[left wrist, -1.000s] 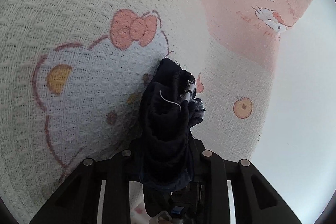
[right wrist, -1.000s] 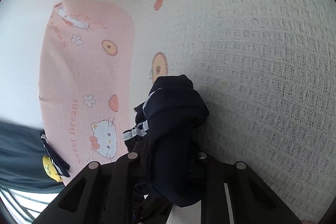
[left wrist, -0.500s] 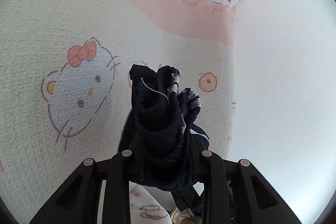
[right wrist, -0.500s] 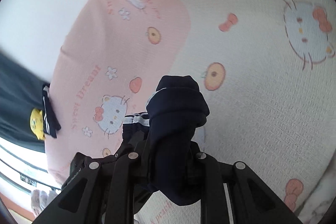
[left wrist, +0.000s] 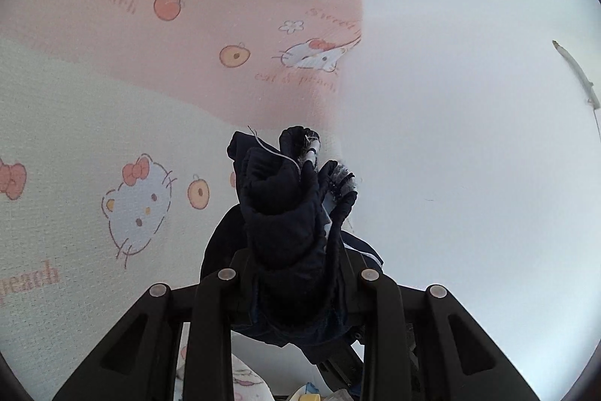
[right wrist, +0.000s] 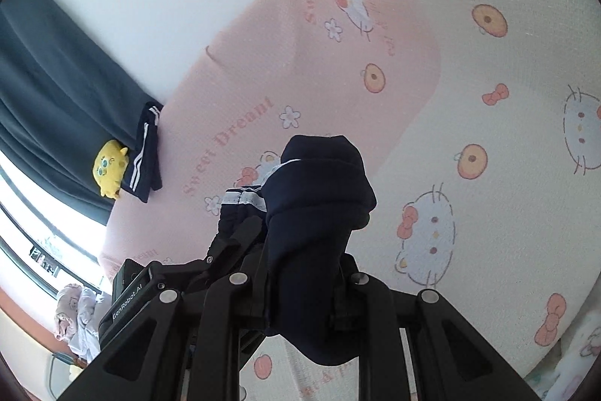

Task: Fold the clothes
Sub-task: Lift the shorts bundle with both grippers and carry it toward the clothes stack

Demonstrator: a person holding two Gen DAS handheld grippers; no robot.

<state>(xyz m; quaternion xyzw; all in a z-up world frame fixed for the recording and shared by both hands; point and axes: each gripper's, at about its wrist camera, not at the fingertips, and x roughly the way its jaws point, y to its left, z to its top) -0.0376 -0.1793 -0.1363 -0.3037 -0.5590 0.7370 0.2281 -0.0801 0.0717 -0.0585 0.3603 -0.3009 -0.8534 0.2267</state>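
Both my jaws are pinching bunched navy garment point(left wrist: 289, 213): left gripper point(left wrist: 296, 273) and right gripper point(right wrist: 300, 273) are holding separate ends, keeping it clear above the bed point(right wrist: 488, 213) for folding.

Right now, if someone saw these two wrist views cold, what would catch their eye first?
A bunched navy garment fills the middle of both views, clamped in the jaws of the left gripper and the right gripper. Behind it spreads a cream and pink cartoon-cat bedspread. In the right wrist view, at the left edge, a yellow plush toy sits beside a folded navy piece with white stripes.
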